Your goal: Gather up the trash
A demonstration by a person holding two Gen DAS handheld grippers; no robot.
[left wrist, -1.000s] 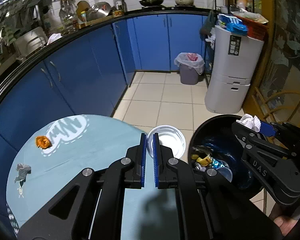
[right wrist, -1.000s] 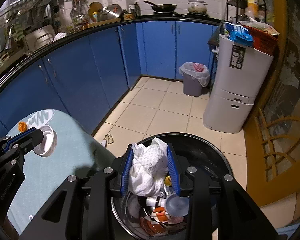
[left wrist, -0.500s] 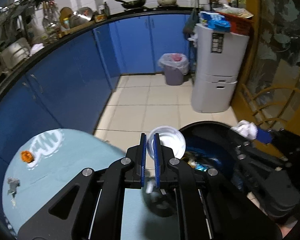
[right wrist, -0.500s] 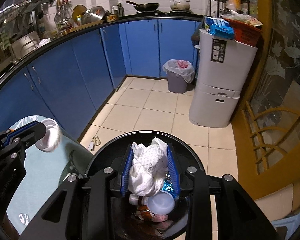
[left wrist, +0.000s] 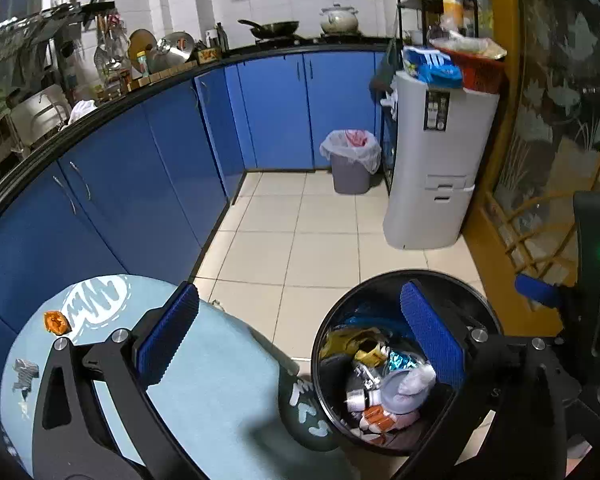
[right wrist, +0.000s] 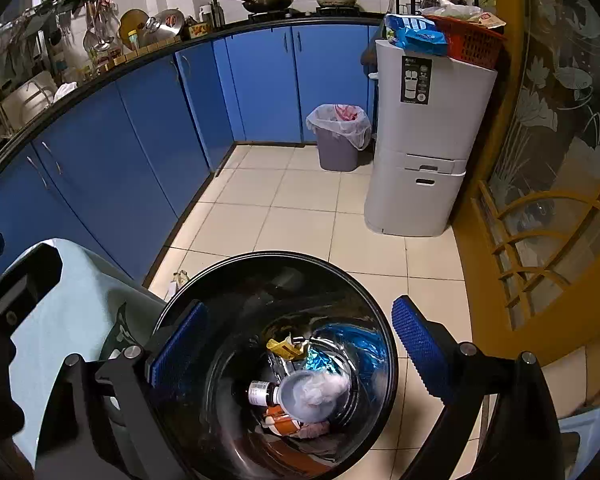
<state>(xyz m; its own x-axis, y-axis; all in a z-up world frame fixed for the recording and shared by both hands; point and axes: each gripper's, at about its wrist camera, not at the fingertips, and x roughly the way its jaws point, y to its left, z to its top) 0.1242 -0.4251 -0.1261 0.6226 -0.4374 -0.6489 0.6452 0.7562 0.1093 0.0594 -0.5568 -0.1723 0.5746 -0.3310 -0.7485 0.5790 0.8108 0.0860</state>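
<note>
A black trash bin [left wrist: 380, 280] [right wrist: 284, 256] stands on the floor beside the round table [left wrist: 220, 392] with the pale blue cloth. Inside it lie wrappers, a bottle, a clear plastic cup [right wrist: 300, 400] and a white tissue wad [right wrist: 320, 390] [left wrist: 416, 380]. My left gripper [left wrist: 300, 338] hangs over the table edge and the bin, jaws opening wide, nothing between them. My right gripper [right wrist: 300, 350] is right above the bin, jaws opening too, and holds nothing. An orange scrap [left wrist: 56, 322] and a grey scrap [left wrist: 24, 374] lie on the cloth at the left.
Blue kitchen cabinets [left wrist: 160, 184] curve along the left and back. A small grey bin with a white liner [left wrist: 352, 160] and a tall white unit [left wrist: 432, 160] stand at the far wall. A wooden chair [right wrist: 540, 240] is at the right, with tiled floor between.
Both grippers went from shut to wide open. The tissue wad left the right gripper and the clear cup left the left gripper; both now lie in the bin.
</note>
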